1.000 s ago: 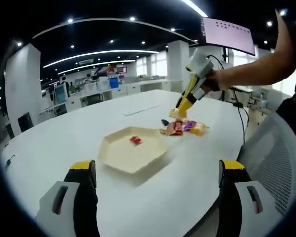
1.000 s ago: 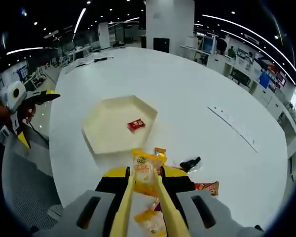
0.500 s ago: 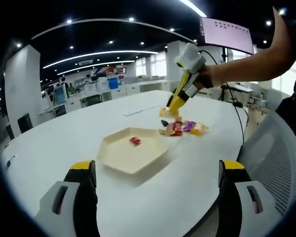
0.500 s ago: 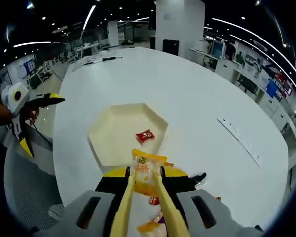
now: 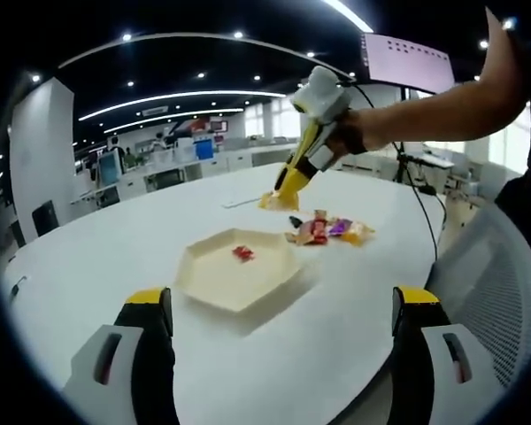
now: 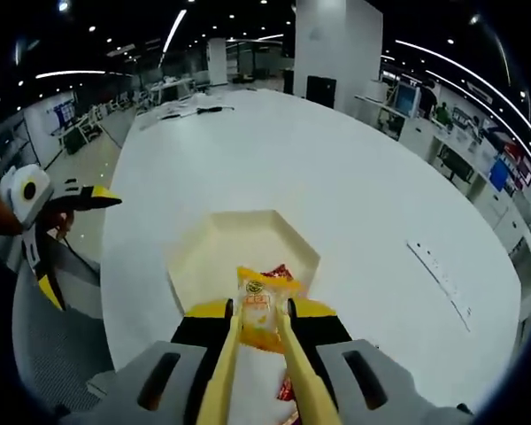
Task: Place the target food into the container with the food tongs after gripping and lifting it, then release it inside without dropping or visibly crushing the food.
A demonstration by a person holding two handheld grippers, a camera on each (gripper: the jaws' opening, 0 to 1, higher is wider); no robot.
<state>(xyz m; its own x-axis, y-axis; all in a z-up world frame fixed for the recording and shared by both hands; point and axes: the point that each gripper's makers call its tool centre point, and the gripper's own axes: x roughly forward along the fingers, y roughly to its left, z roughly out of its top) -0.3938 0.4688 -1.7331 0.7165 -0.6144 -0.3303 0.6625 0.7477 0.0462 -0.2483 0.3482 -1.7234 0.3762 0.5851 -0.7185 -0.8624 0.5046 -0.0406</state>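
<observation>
One yellow snack packet point(image 6: 261, 308) is pinched between the yellow tongs point(image 6: 255, 372) clamped in the right hand-held gripper point(image 6: 257, 329), held in the air over the near edge of the cream hexagonal tray point(image 6: 203, 257). A red packet point(image 5: 242, 252) lies inside the tray. The remaining wrapped snacks point(image 5: 327, 229) sit in a pile on the white bench point(image 5: 115, 257), beside the tray. The left hand-held gripper point(image 5: 279, 305) is spread wide, grasping nothing, low before the bench.

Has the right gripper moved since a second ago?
Yes. In the left gripper view, the right gripper has lifted off the snack pile and carried its yellow packet toward the hexagonal tray.
</observation>
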